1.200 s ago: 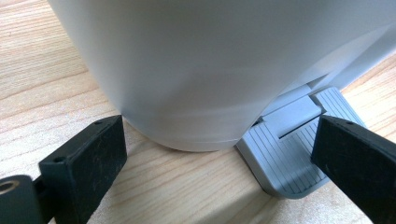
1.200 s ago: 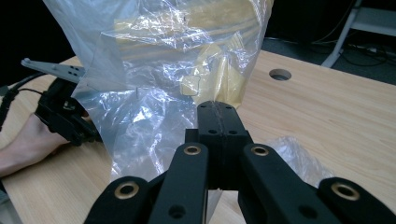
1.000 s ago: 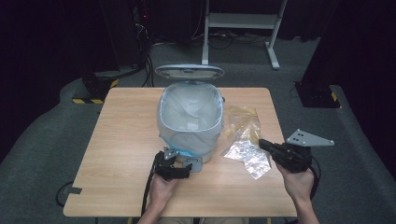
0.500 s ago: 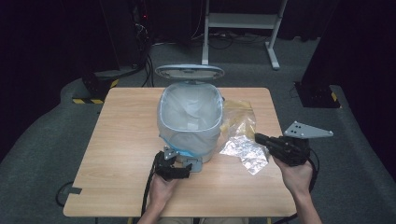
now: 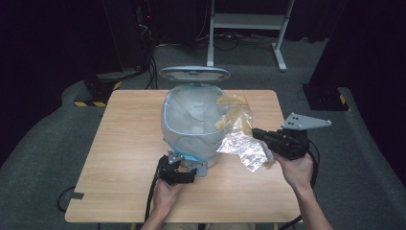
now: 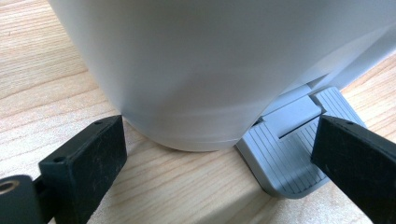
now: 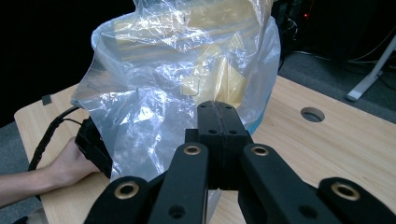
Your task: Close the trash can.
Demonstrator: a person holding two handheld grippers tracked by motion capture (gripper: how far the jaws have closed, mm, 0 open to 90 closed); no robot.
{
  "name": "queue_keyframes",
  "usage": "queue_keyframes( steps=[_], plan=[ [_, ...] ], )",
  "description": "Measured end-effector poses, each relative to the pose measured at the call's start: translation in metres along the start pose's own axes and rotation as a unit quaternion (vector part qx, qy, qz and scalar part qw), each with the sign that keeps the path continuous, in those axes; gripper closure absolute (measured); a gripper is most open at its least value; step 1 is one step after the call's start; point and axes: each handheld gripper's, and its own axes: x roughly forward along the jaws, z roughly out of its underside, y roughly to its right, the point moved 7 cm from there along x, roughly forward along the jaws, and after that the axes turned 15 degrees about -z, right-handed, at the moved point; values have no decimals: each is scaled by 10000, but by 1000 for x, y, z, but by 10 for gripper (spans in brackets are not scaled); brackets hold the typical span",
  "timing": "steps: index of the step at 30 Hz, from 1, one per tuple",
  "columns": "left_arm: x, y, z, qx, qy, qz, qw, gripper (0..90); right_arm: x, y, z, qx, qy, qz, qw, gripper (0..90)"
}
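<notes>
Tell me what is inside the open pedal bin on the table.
The bin is lined with a pale translucent bag; crumpled folds show. Its bottom is hidden by the liner, so any contents there cannot be seen.

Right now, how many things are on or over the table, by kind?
Bins: 1, grey pedal bin, lid up
Plastic bags: 1, clear bag, clamped in the right gripper
Grippers: 2, with the left gripper at the pedal
Total: 4
</notes>
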Motion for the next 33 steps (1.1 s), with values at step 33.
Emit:
queue_keyframes(
  steps=[33],
  plan=[
    [0, 0, 0, 11, -1, -5, 10000, 36, 51, 9, -44, -4, -303, -198, 9993, 900]
  ],
)
